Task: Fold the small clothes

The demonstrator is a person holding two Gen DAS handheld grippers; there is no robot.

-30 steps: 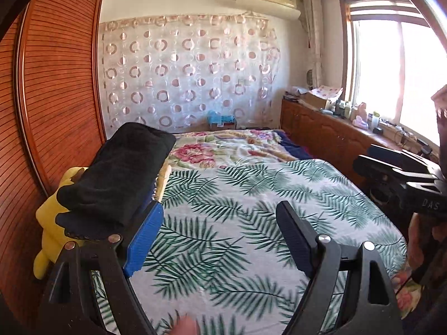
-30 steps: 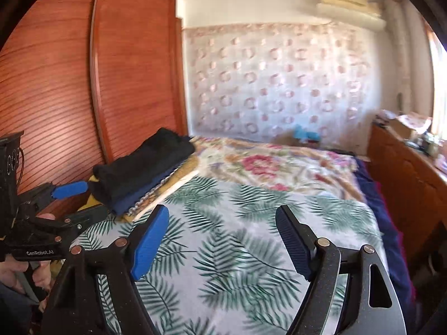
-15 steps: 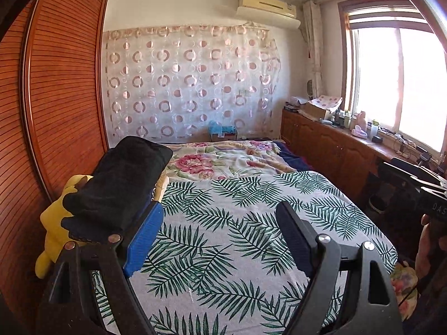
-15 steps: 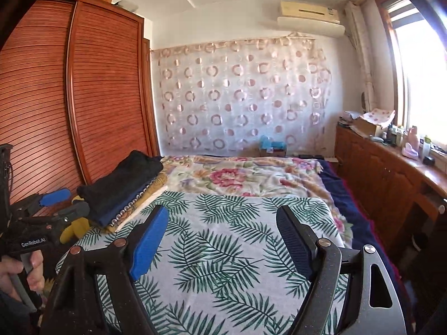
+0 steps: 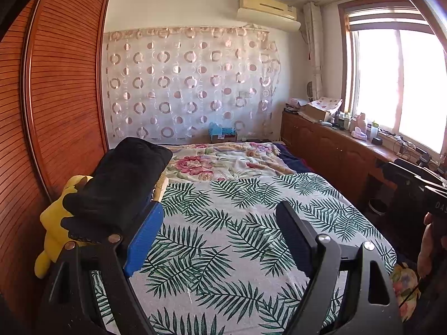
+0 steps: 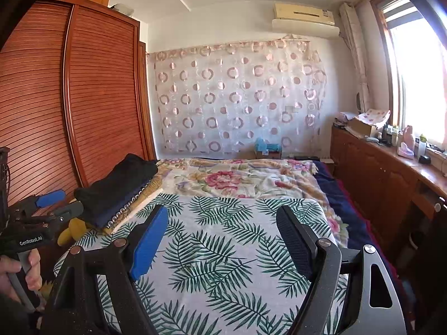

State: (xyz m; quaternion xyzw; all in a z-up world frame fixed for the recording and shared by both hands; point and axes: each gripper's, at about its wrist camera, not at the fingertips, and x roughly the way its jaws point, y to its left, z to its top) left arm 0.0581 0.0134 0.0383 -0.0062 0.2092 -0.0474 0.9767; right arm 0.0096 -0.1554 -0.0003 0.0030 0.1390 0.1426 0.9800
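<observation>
A stack of folded dark clothes [image 5: 120, 184] lies at the left edge of the bed, black on top, over a navy piece and a patterned one; it also shows in the right wrist view [image 6: 117, 189]. My left gripper [image 5: 218, 240] is open and empty above the leaf-print sheet [image 5: 229, 223]. My right gripper [image 6: 220, 240] is open and empty above the same sheet [image 6: 223, 251]. The left gripper shows from outside at the left edge of the right wrist view [image 6: 53, 203], and the right gripper's body at the right edge of the left wrist view [image 5: 419, 187].
A yellow plush toy [image 5: 53, 223] sits under the stack by the wooden wardrobe [image 5: 56, 111]. A floral blanket [image 5: 220, 162] covers the far half of the bed. A wooden cabinet [image 5: 335, 150] with clutter runs along the window on the right.
Both grippers have risen and pulled back from the bed, so more of the room shows. Both stay open and empty. The folded stack has not moved.
</observation>
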